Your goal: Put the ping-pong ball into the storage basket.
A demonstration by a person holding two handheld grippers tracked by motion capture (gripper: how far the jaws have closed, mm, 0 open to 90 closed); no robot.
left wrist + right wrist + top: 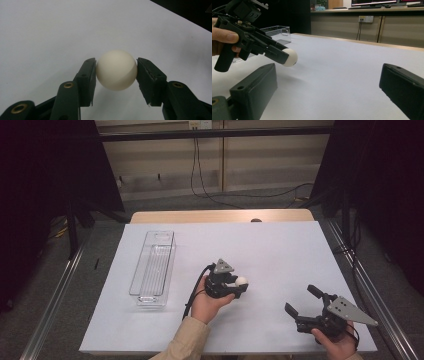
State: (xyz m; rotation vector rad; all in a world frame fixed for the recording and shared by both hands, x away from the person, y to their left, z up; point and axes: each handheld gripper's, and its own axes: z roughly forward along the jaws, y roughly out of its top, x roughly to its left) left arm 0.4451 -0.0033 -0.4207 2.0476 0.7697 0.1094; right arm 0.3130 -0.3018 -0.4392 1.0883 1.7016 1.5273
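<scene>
A white ball (116, 70) sits clamped between the two black pads of my left gripper (116, 71), a little above the white table sheet. From above, that left gripper (242, 282) is near the middle of the sheet with the ball (242, 281) at its tip. The right gripper view catches the same ball (290, 57) lifted off the surface, a shadow beneath it. My right gripper (301, 301) rests near the front right of the sheet, its jaws wide apart with nothing between them; the right gripper (327, 82) looks across bare sheet.
A clear plastic bin (153, 267) lies lengthwise on the left part of the white sheet (280, 250). Beyond the sheet a strip of wooden table edge (220, 215) shows. Metal rails run along both sides of the table, and cables hang at the back wall.
</scene>
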